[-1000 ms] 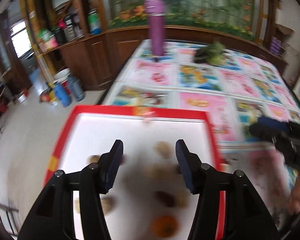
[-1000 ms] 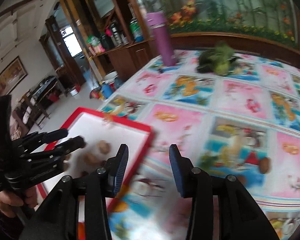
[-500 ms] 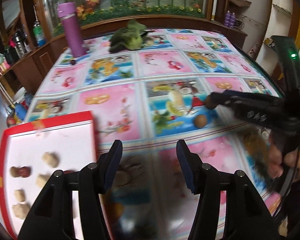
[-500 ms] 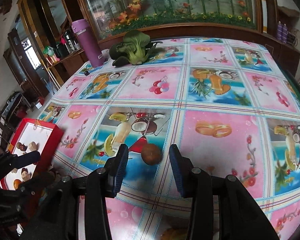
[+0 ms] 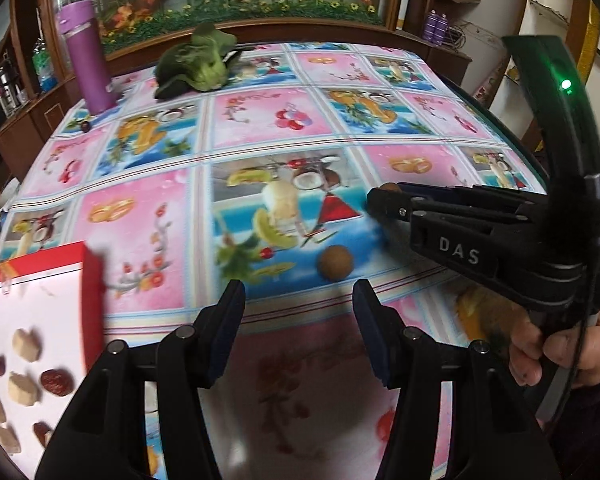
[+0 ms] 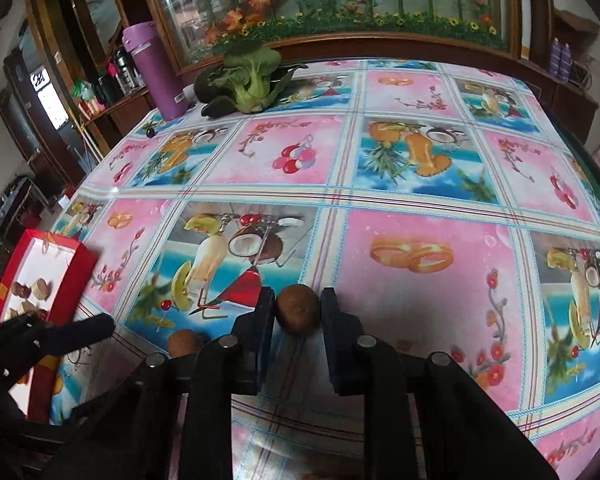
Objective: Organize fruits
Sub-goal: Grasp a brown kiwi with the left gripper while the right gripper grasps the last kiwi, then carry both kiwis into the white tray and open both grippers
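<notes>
- My right gripper (image 6: 298, 310): jaws pinching a brown fruit (image 6: 298, 309) low over the table (image 6: 420, 208).
- My left gripper (image 5: 299, 330): jaws spread, empty.
- Second brown fruit (image 5: 335, 262) lies just ahead of them.
- Red tray (image 5: 94, 280) at left, holding small pieces.

The right gripper (image 6: 297, 312) is low over the tablecloth (image 6: 420, 168) near its front edge, fingers closed against a brown fruit (image 6: 298, 310). A hand (image 5: 560, 344) grips its handle. The left gripper (image 5: 298, 304) hovers beside it toward the left edge, jaws spread, holding nothing.
</notes>
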### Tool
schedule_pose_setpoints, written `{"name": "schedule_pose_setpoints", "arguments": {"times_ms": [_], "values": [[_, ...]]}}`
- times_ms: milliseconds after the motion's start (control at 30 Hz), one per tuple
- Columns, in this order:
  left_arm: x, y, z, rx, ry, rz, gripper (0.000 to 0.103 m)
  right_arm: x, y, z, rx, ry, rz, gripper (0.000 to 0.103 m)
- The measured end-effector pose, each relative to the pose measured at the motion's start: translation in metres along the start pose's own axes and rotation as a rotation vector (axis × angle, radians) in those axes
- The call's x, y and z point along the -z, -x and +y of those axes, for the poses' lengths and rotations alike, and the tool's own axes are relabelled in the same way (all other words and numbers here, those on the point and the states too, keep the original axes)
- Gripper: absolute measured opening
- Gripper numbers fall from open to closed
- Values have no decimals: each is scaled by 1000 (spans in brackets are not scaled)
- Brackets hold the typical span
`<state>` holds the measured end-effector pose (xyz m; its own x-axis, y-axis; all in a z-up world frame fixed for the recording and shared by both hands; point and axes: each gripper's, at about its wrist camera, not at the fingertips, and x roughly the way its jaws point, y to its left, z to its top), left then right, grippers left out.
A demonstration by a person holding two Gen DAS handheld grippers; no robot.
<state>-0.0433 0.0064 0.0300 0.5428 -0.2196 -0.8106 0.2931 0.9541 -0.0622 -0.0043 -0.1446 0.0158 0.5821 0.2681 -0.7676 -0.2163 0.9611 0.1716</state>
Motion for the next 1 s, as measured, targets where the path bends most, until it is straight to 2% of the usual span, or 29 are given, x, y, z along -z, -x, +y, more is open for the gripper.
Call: {"name": "schedule_pose_setpoints", "arguments": {"times_ms": [233, 400, 467, 500, 700, 800, 1000], "values": [[-10, -19, -11, 34, 4, 21, 56, -2, 11, -10, -7, -53, -9, 22], [-13, -28, -13, 43, 10, 29, 35, -2, 13, -9, -20, -60, -11, 22], [-14, -28, -12, 47, 13, 27, 30, -2, 13, -10, -24, -66, -11, 22], [-14, -29, -11, 51, 19, 26, 24, -2, 12, -10, -25, -66, -10, 22], [-12, -27, -10, 54, 36, 16, 23, 0, 9, -11, -26, -80, -4, 22], [-9, -16, -8, 39, 45, -8, 23, 1, 13, -9, -29, -79, -30, 22], [-1, 37, 1, -55, 54, -127, 23, 7, 33, 3, -74, -69, -124, 22]]}}
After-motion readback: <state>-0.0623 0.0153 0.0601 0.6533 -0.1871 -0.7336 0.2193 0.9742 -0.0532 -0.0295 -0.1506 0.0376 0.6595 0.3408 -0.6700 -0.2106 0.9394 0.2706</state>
